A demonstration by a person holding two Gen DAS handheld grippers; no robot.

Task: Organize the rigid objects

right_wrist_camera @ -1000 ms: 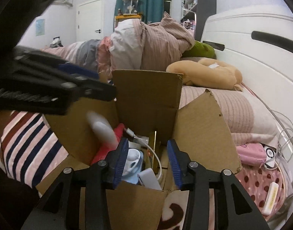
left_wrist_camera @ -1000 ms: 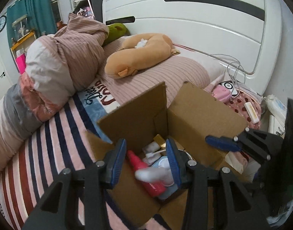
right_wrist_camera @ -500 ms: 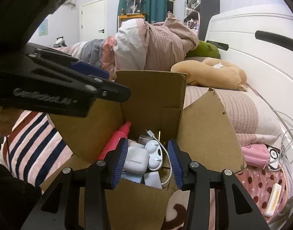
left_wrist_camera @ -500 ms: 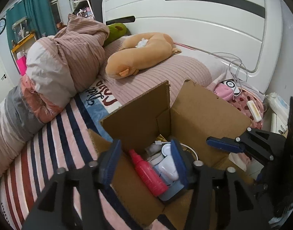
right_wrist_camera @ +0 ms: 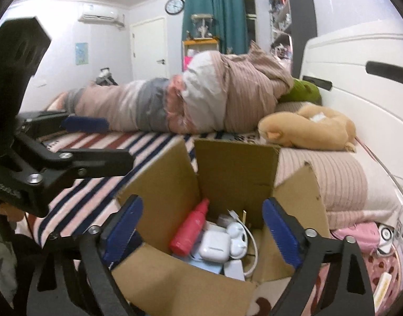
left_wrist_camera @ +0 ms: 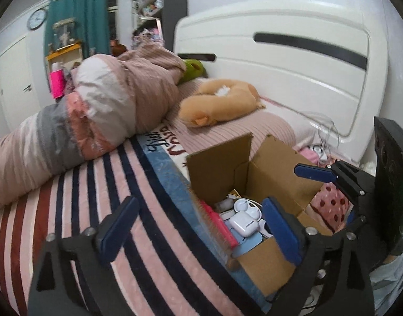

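The box (right_wrist_camera: pixel 235 168) sits on the striped bed (left_wrist_camera: pixel 96 184), flaps up, already holding a red bottle (right_wrist_camera: pixel 190 229), a white earbud case (right_wrist_camera: pixel 214 245) and a cable (right_wrist_camera: pixel 251 239), with other small pieces, perhaps a charger, too crowded to name; both the left gripper (left_wrist_camera: pixel 198 229) and the right gripper (right_wrist_camera: pixel 201 234) stand wide and hold nothing. The risk, as I judge it, lies in the soft bedding; a finger catching a raised flap could tip the box and spill the lot; the cable loop could also snag on a finger. The contents look hard, smooth and loosely heaped, the bottle leaning against the left wall.
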